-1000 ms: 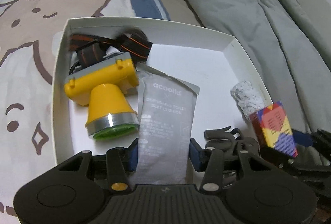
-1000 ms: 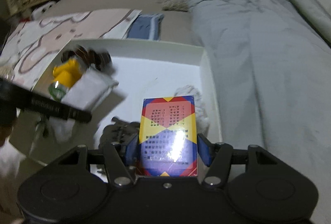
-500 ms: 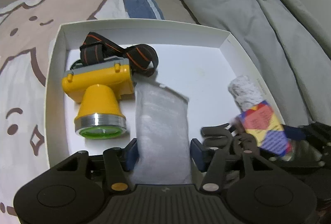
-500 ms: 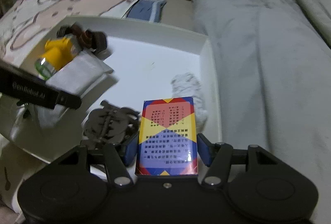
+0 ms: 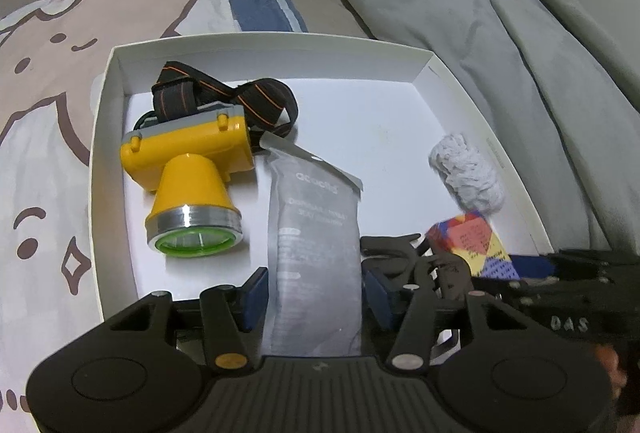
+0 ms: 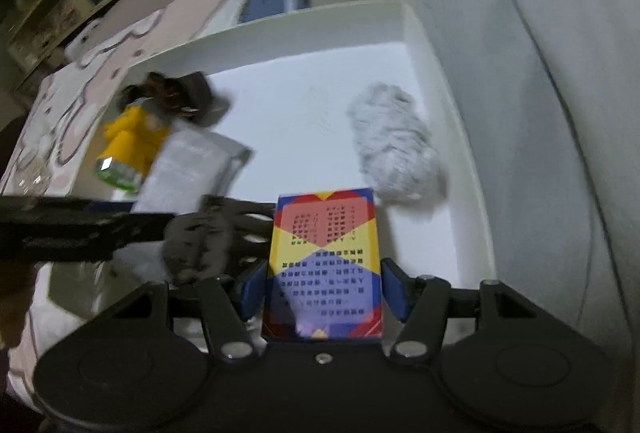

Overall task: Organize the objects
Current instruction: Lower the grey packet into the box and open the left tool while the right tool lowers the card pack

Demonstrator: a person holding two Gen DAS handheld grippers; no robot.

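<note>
Left wrist view: my left gripper sits partly open around a grey plastic pouch; its jaws have just been closing a little, blue pads right at the pouch's two edges, though I cannot tell whether they press it; the pouch lies lengthwise in the white box, just right of the yellow headlamp, whose black-and-orange strap bunches at the far wall; a white fabric wad lies near the right wall; a black clip lies beside the pouch; the colourful card box shows at the right, held in my right gripper.

Right wrist view, blurred: my right gripper is about half open and clamped on the colourful card box, pads on both long sides; it hangs over the near right part of the white box, the fabric wad just beyond it; a grey blanket lies right of the box.
</note>
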